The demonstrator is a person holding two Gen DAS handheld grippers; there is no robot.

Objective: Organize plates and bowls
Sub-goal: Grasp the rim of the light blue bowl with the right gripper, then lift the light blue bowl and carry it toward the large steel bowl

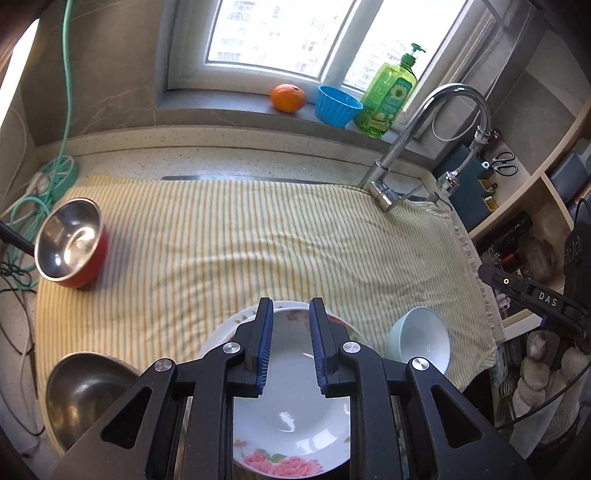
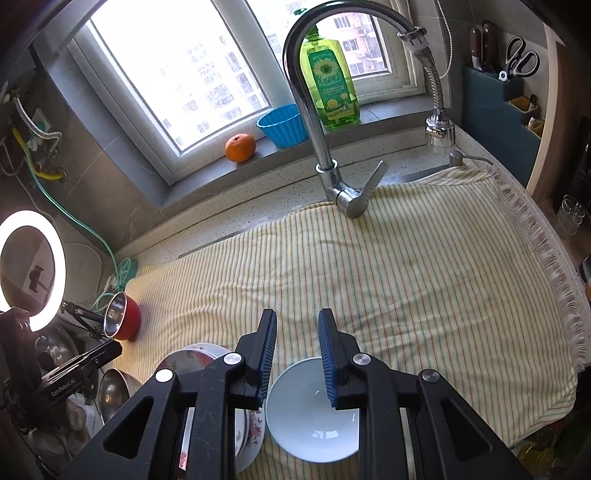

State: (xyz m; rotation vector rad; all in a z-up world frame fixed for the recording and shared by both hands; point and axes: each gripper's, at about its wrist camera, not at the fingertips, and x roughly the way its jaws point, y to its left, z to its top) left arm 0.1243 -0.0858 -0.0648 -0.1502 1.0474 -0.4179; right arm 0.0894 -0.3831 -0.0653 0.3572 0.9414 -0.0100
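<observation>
Under left claw (image 1: 291, 314), rose-patterned white plate (image 1: 291, 424).

Both wrist views look down, windowward; share striped cloth (image 1: 258, 236), faucet (image 2: 314, 110).

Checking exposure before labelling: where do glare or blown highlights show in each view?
Left wrist view: window washed out, a glint on the floral plate. Right wrist view: ring light blown white, window overexposed, a small glint in the white bowl.
</observation>
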